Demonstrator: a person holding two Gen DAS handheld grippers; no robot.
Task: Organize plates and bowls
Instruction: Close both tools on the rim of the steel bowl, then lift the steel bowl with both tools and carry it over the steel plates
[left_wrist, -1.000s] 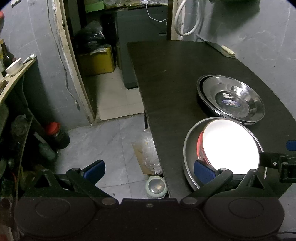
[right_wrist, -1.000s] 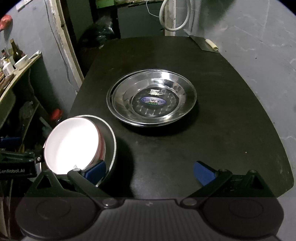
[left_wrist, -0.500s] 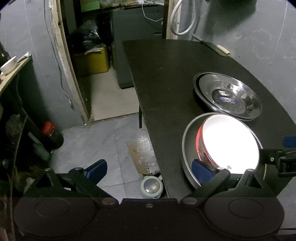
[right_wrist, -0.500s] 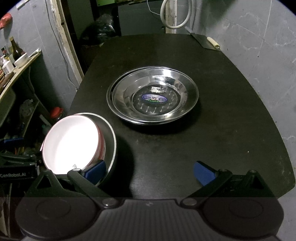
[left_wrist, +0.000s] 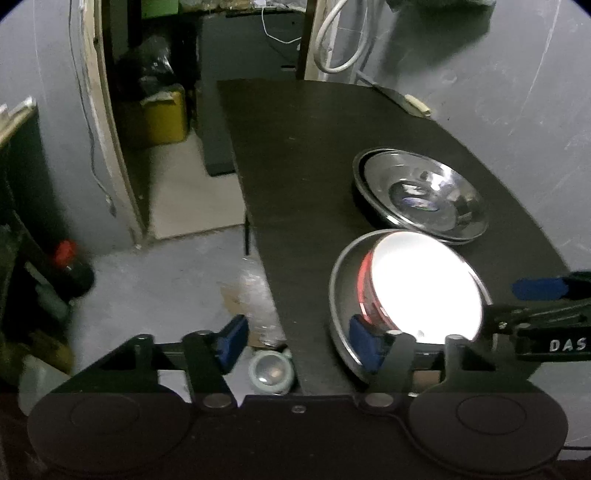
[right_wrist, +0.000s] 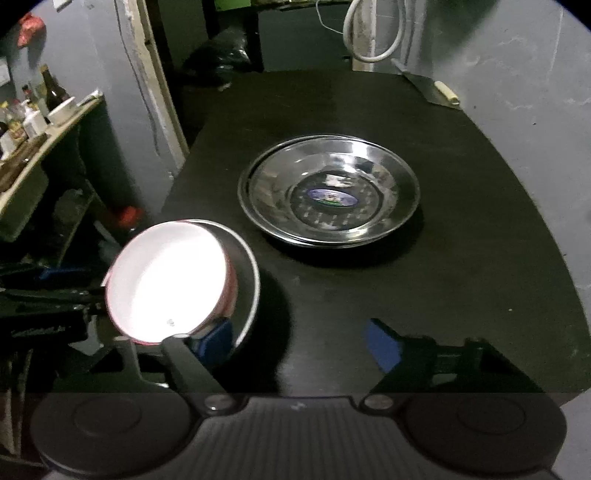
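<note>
Glossy round white bowl (left_wrist: 424, 288) (red-walled) tilts inside a shiny steel dish (left_wrist: 343, 295).

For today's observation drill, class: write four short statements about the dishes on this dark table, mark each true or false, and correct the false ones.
1. The white bowl sits inside a steel dish. True.
2. The white bowl has a blue outside. False: its outer wall is red.
3. The steel plates near the table's middle hold food. False: they are empty, showing only a label.
4. A cleaver lies at the table's far edge. True.
</note>
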